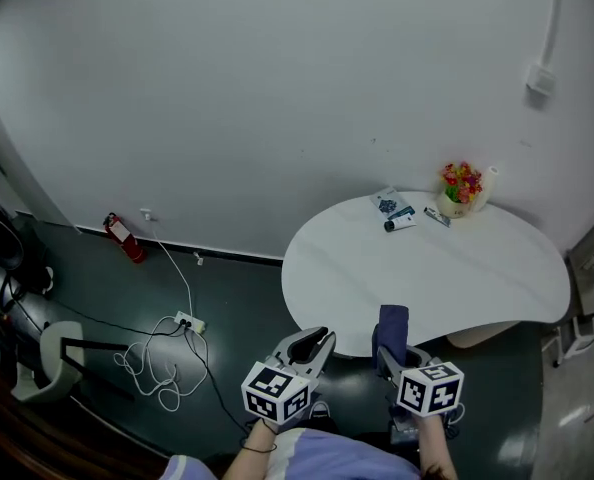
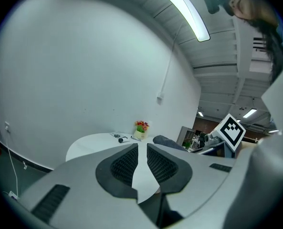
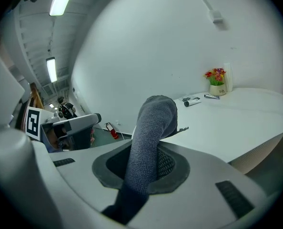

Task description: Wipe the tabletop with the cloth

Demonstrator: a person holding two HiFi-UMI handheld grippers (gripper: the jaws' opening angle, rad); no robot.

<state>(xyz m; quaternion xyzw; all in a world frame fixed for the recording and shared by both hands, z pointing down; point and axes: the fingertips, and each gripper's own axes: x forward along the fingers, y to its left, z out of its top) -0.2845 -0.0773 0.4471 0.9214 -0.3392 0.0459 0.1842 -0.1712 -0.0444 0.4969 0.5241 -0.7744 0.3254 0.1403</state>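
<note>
The right gripper (image 3: 151, 152) is clamped on a dark grey-blue cloth (image 3: 153, 128), whose folded end sticks up out of the jaws. In the head view the cloth (image 1: 393, 326) hangs at the near edge of the white rounded tabletop (image 1: 427, 268), with the right gripper (image 1: 390, 356) just off it. The left gripper (image 2: 142, 146) is empty, its jaws parted by a narrow gap; it hovers over the dark floor, left of the cloth and near the tabletop's near edge. A pot of flowers (image 1: 460, 190) stands at the far right of the tabletop, some small items (image 1: 395, 211) beside it.
</note>
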